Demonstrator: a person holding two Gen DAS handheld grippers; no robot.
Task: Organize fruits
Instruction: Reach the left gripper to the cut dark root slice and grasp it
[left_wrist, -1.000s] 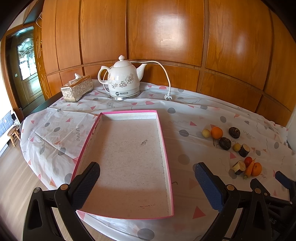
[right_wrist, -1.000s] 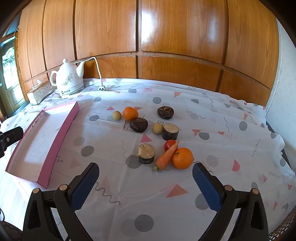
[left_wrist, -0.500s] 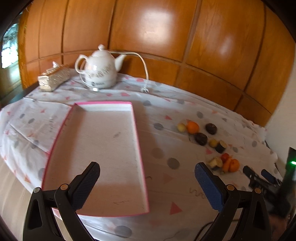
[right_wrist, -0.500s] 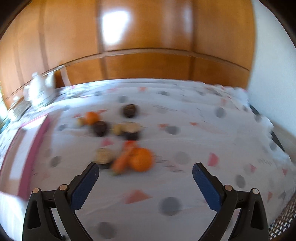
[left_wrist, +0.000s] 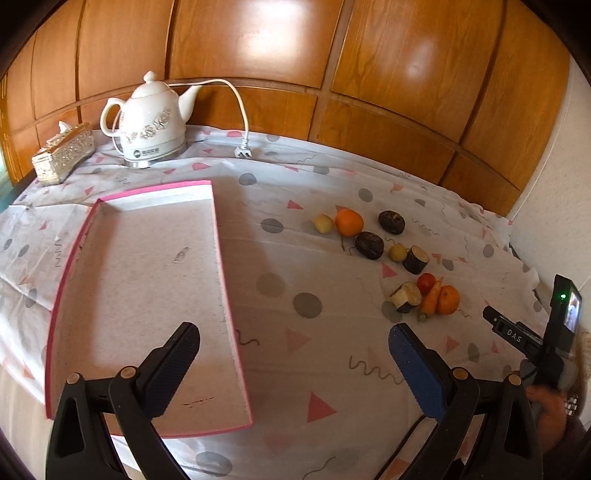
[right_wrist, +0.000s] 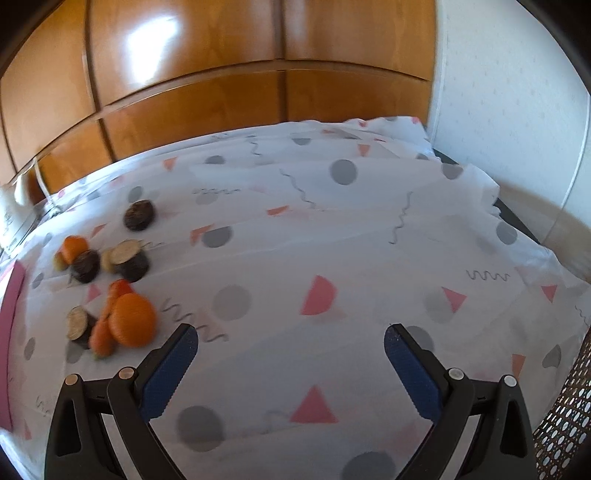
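Note:
A shallow pink-rimmed tray (left_wrist: 218, 236) lies empty on the patterned tablecloth at the left. To its right lies a loose group of produce: two oranges (left_wrist: 349, 222) (left_wrist: 447, 300), a carrot (left_wrist: 430, 300), a red tomato (left_wrist: 426, 282), small yellow fruits (left_wrist: 323, 223) and dark cut pieces (left_wrist: 369, 244). My left gripper (left_wrist: 293, 347) is open and empty above the tray's near right corner. My right gripper (right_wrist: 290, 343) is open and empty over bare cloth; the near orange (right_wrist: 133, 319) and carrot (right_wrist: 101, 334) lie to its left, blurred.
A white electric kettle (left_wrist: 151, 125) with its cord and plug (left_wrist: 243, 151) stands at the back left beside a silver tissue box (left_wrist: 62, 153). Wood panelling runs behind the table. The table's right edge (right_wrist: 517, 221) meets a white wall.
Both views have swung right. The left gripper now sees the tray further left and the produce nearer. The right gripper has turned away, so the produce sits at its left edge.

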